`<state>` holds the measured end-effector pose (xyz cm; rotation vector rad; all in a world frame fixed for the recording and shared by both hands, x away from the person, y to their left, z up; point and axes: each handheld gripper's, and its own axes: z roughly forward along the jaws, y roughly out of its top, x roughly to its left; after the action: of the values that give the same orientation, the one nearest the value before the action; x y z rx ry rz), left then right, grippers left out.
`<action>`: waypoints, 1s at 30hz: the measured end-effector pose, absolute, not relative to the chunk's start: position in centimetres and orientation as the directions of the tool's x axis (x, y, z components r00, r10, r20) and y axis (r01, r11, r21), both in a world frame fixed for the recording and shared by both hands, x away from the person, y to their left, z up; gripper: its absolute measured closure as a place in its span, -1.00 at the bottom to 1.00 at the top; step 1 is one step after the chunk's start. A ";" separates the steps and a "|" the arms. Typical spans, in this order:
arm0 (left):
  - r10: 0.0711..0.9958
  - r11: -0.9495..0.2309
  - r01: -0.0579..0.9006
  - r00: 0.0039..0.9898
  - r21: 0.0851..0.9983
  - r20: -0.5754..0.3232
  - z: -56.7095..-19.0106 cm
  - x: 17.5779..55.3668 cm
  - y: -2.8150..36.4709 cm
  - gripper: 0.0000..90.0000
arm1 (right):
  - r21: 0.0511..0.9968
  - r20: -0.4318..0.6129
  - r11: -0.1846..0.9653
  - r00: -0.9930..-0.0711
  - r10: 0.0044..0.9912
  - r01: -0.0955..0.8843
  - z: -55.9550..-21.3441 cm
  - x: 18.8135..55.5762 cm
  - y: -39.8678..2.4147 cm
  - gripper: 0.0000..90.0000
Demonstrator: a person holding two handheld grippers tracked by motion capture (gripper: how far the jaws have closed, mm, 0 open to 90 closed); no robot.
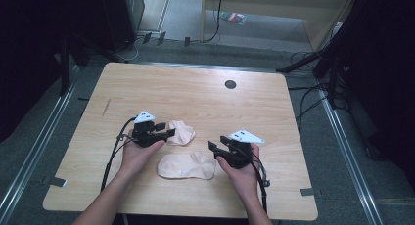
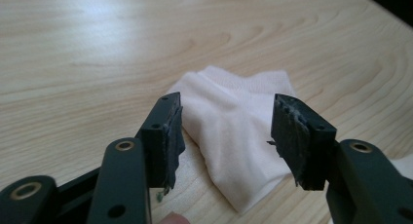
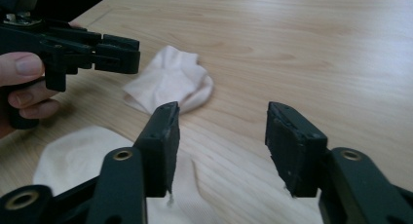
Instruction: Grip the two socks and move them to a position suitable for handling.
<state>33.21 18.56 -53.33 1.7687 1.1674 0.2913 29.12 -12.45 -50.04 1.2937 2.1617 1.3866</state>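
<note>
Two pale cream socks lie on the wooden table (image 1: pixel 195 93). One is folded small (image 1: pixel 182 133), the other lies flat and long (image 1: pixel 187 166) nearer the front edge. My left gripper (image 1: pixel 165 133) is held just left of the folded sock. In the left gripper view its jaws (image 2: pixel 226 121) stand apart, with the folded sock (image 2: pixel 234 95) lying ahead between them, untouched by the pads. My right gripper (image 1: pixel 213 147) hovers at the flat sock's right end, open, with nothing between its jaws (image 3: pixel 221 131). The right gripper view also shows the flat sock (image 3: pixel 73 156), the folded sock (image 3: pixel 170 83) and the left gripper (image 3: pixel 119 53).
A dark round grommet (image 1: pixel 230 84) sits in the tabletop near the far edge. Bare wood stretches beyond the socks and to both sides. Cables and dark stands crowd the floor around the table, mostly at the right (image 1: pixel 313 102).
</note>
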 end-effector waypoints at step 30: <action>0.819 -0.031 0.616 0.467 0.787 -0.333 -55.2 31.2 21.1 -0.08 | 0.686 0.297 0.202 -0.523 0.799 0.699 -52.6 37.2 -3.5 0.97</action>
<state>31.20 21.06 -55.17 1.7338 1.2337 0.2586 37.20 -3.54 -52.56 1.4652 2.3371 1.2243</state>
